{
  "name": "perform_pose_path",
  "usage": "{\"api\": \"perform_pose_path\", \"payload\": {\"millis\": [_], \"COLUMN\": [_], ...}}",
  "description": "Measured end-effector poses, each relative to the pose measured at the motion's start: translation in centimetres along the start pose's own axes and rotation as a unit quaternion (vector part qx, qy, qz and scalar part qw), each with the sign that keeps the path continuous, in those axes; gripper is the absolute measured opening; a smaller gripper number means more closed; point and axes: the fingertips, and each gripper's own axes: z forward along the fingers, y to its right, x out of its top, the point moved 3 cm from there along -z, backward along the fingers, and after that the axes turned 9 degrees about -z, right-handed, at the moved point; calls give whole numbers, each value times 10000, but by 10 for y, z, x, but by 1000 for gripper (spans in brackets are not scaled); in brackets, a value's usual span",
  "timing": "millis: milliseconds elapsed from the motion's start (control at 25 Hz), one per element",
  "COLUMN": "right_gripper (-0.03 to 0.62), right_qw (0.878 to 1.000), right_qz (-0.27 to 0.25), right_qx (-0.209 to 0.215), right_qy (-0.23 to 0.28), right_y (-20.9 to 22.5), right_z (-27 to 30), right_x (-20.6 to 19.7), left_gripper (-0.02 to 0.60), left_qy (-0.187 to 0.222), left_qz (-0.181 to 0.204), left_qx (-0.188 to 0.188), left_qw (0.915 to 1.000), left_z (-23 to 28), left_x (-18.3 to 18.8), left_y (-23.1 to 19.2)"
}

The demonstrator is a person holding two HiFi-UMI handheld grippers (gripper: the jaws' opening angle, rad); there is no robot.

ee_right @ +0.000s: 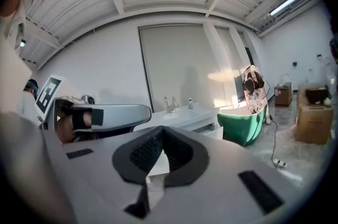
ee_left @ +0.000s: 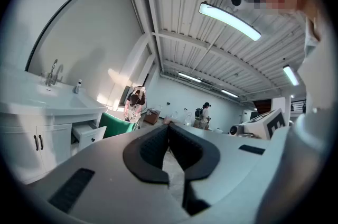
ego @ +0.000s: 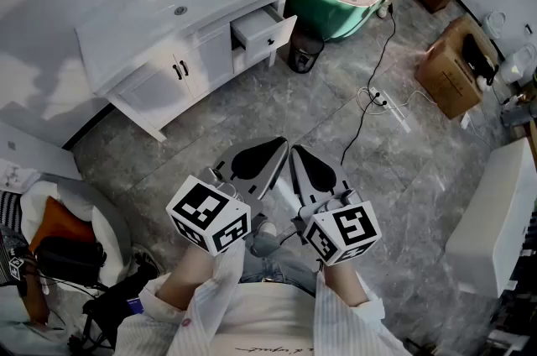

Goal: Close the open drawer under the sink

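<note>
My left gripper point(ego: 277, 146) and right gripper point(ego: 298, 151) are both closed on nothing, over the grey floor point(ego: 352, 136). The drawer point(ego: 264, 30) stands pulled out at the right end of the vanity point(ego: 159, 69), well apart from me, its inside hard to see; a green bathtub point(ego: 331, 6) sits beside it

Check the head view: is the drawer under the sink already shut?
No, the drawer sticks out from the front of the cabinet, its inside open to view.
</note>
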Motion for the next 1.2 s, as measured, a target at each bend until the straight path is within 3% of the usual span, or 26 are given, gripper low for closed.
{"api": "perform_pose_path", "payload": {"millis": [680,960,1200], "right_gripper": [9,9,9], "right_qw": [9994,9993,9989], "right_qz": [220,283,379], "right_qx": [248,231,118], "right_qy": [37,-96,-232], "right_y": [11,27,55], "right_z": [-16,23,86], "right_x": [-12,-20,-12], "left_gripper": [17,17,17], "left_qy": [262,267,234], "left_qz": [-161,-191,-209], "left_qx": [352,402,318], "left_qw": [9989,9986,9990], "left_z": [-3,13,49], "left_x": [-8,-1,33], "left_y": [13,-24,-80]}}
